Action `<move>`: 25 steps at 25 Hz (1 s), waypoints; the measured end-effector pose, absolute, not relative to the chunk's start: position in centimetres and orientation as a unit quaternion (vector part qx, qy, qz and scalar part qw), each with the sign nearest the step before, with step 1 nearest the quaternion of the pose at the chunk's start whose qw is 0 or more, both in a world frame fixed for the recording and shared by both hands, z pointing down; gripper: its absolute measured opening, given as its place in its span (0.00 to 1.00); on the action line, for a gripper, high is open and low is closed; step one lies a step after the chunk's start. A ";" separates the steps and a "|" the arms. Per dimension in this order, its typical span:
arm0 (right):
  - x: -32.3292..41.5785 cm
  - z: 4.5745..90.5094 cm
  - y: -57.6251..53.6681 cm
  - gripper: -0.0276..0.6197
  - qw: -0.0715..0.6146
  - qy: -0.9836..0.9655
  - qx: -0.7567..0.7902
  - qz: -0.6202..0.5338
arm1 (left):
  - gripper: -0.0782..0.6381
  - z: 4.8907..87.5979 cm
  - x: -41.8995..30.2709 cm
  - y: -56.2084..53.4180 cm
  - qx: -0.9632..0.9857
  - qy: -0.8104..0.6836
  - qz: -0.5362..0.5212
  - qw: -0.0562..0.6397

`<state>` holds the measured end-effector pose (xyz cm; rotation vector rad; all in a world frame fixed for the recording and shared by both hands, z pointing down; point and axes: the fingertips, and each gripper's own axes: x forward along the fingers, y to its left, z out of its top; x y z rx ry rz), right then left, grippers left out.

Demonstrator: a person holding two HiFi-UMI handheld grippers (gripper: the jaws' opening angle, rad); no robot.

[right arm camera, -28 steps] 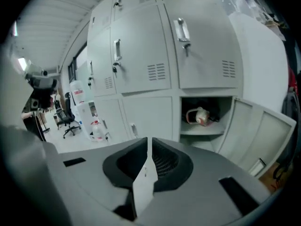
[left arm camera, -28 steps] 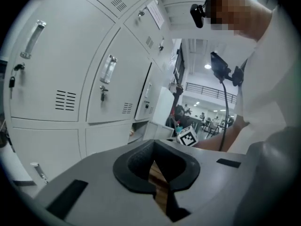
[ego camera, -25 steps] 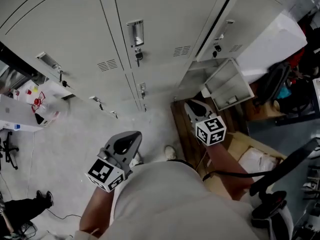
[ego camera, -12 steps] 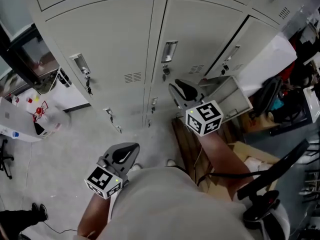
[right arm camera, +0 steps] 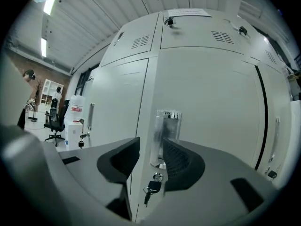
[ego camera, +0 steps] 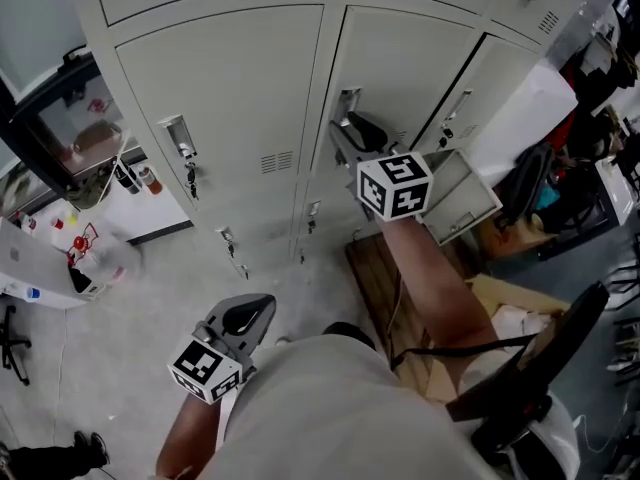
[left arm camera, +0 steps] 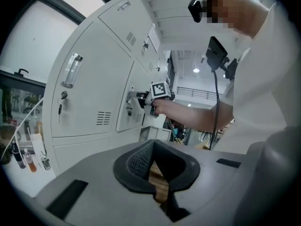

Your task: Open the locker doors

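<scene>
1. The left locker door [ego camera: 230, 78] is closed. Its chrome handle [ego camera: 178, 136] sits near the door's left edge, with keys [ego camera: 190, 176] hanging just under it.
2. The left hand-held gripper [ego camera: 248, 316] hangs low over the floor [ego camera: 150, 298], well apart from the lockers. Its jaws are together with nothing between them.
3. The middle locker door [ego camera: 410, 58] is closed. The right hand-held gripper [ego camera: 350, 128] is up at this door's handle [right arm camera: 165, 135], near the door's left edge. Its jaws are apart and the handle stands between them, closer to the right jaw. A key [right arm camera: 151, 187] hangs in the lock just below.
4. Farther right, a lower locker door [ego camera: 458, 193] stands swung open, near a wooden board [ego camera: 372, 273] on the floor.
</scene>
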<state>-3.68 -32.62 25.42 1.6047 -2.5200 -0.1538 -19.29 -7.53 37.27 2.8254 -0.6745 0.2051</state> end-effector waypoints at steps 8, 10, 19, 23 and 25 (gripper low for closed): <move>-4.2 25.5 -34.4 0.24 0.077 -0.832 0.548 -0.035 | 0.12 36.5 -21.2 -6.7 0.965 -0.232 0.042 0.117; -4.4 25.4 -34.7 0.24 0.074 -0.829 0.553 -0.033 | 0.12 36.7 -21.7 -6.7 0.963 -0.239 0.040 0.120; -4.0 25.4 -34.8 0.21 0.075 -0.811 0.580 -0.022 | 0.12 36.9 -23.0 -6.8 0.958 -0.253 0.035 0.129; -3.8 25.4 -33.5 0.21 0.070 -0.814 0.576 -0.024 | 0.12 37.0 -22.5 -6.6 0.962 -0.241 0.036 0.126; -3.6 25.5 -32.8 0.21 0.069 -0.815 0.574 -0.025 | 0.12 36.9 -22.1 -6.6 0.963 -0.236 0.038 0.126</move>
